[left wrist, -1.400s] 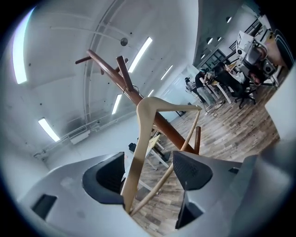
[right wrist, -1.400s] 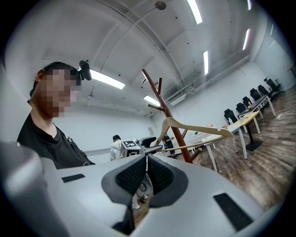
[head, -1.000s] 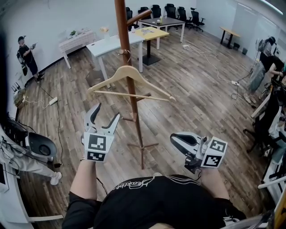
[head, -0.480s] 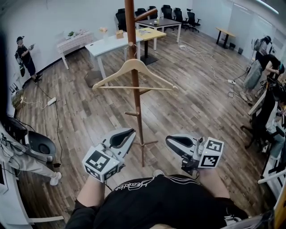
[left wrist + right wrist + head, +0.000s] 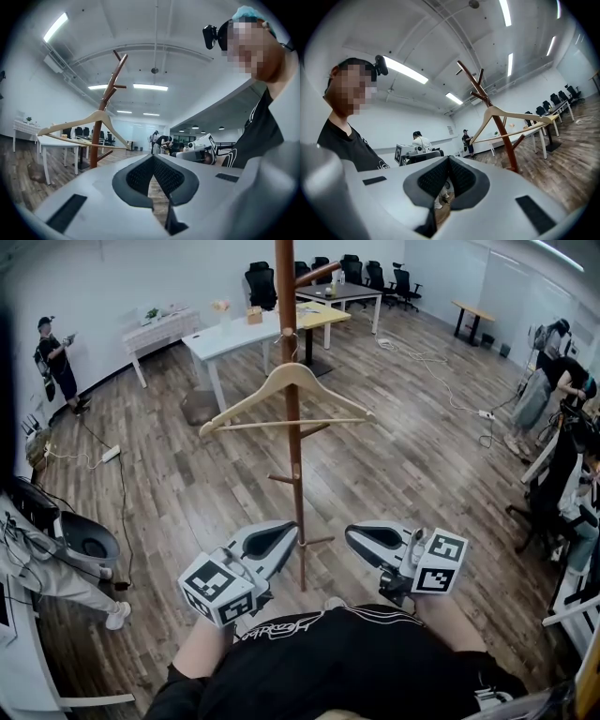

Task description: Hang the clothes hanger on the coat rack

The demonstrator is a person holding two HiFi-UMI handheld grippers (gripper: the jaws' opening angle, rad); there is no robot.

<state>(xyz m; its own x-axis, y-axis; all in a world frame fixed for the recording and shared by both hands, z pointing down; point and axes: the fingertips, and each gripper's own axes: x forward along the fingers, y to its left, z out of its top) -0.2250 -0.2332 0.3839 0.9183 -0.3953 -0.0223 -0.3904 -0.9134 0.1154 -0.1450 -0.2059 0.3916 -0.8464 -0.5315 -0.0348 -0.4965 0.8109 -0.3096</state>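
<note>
1. My left gripper: jaws clenched, tips meeting, and they have just been closing. Nothing is grasped. Only the wooden floor shows through the slot behind the tips.
2. My right gripper: jaws clenched the same way, and empty.
3. Grippers counted: two. Both are held low and level before my body, one on each side of the rack's foot in the head view.
4. Task items counted: one clothes hanger and one coat rack. The hanger is pale wood and hangs on the rack, its crossbar running across the pole. It is well apart from both grippers.
5. Tables in a row beyond the rack: three, namely a white table, a yellow table and a dark table.
6. One person stands by the left wall.
7. Hard to make out:
   - The rack's top is cut off in the head view.
   - The hanger's hook is too small to tell which peg bears it.
   - The black office chairs are bunched too closely to count.
   - The figures at the right edge overlap and are partly cropped.
</note>
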